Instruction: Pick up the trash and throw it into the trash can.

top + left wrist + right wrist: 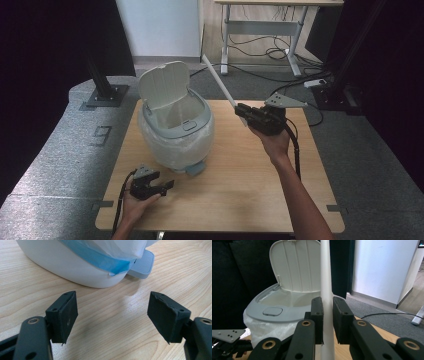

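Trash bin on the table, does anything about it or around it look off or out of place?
Nothing is spilled or damaged. The trash bin stands upright with its lid open and its liner bunched over the outside. The right gripper is shut on a white stick that slants up beside the bin. The left gripper rests open near the pedal.

On the table (240, 200) we find the bin (175, 130) at the left half, lid (163, 85) tipped up behind its opening, pedal (196, 168) at its near foot. Left gripper (162, 187) sits just before the bin, near the pedal. Right gripper (245, 112) hangs right of the bin, the stick (220, 82) between its jaws slanting up and leftward past the bin's rim.
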{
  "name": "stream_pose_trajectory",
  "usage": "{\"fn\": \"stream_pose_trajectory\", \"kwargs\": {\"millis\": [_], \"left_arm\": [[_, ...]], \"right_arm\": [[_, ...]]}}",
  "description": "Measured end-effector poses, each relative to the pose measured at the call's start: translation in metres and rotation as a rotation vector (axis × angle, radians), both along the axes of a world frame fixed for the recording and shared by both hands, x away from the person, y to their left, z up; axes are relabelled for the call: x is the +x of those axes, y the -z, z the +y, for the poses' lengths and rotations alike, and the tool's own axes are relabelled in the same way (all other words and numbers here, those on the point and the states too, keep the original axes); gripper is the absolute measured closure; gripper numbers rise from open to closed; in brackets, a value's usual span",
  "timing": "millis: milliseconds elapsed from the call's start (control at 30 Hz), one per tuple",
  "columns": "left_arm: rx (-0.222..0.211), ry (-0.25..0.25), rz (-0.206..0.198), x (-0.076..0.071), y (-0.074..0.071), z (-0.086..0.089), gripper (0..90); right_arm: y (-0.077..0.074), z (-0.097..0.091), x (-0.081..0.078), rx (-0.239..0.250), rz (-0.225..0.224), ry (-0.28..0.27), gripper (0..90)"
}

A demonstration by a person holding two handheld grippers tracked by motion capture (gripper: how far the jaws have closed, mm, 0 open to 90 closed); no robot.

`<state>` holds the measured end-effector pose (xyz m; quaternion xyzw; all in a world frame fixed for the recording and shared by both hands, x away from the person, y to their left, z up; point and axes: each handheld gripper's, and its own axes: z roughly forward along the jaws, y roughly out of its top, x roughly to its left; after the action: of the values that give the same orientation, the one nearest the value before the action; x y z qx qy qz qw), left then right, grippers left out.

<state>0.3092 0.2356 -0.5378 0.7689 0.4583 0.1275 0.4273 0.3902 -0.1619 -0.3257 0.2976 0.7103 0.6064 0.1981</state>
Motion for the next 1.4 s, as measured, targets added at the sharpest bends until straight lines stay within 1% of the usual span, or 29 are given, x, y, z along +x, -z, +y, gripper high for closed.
{"fn": "stream_pose_trajectory", "kwargs": {"millis": [433, 533, 700, 867, 1067, 1400], "left_arm": [[-0.005, -0.005, 0.003, 0.000, 0.000, 0.002, 24.2], [-0.005, -0.004, 0.005, 0.000, 0.000, 0.002, 24.3], [-0.006, -0.005, 0.004, 0.000, 0.000, 0.003, 24.3], [0.003, -0.008, 0.003, 0.000, 0.001, 0.005, 24.2], [0.003, -0.010, 0.004, 0.000, 0.001, 0.006, 24.3], [0.006, -0.011, 0.005, 0.000, 0.001, 0.006, 24.3]], "right_arm": [[-0.004, 0.032, 0.019, 0.004, 0.004, -0.026, 79.1], [-0.008, 0.042, 0.024, -0.004, -0.001, -0.032, 79.1], [-0.015, 0.058, 0.033, 0.000, -0.006, -0.045, 79.1], [-0.018, 0.070, 0.038, -0.005, -0.008, -0.056, 79.1], [-0.019, 0.079, 0.042, 0.000, -0.007, -0.063, 79.1], [-0.022, 0.087, 0.046, -0.002, -0.003, -0.065, 79.1]]}}
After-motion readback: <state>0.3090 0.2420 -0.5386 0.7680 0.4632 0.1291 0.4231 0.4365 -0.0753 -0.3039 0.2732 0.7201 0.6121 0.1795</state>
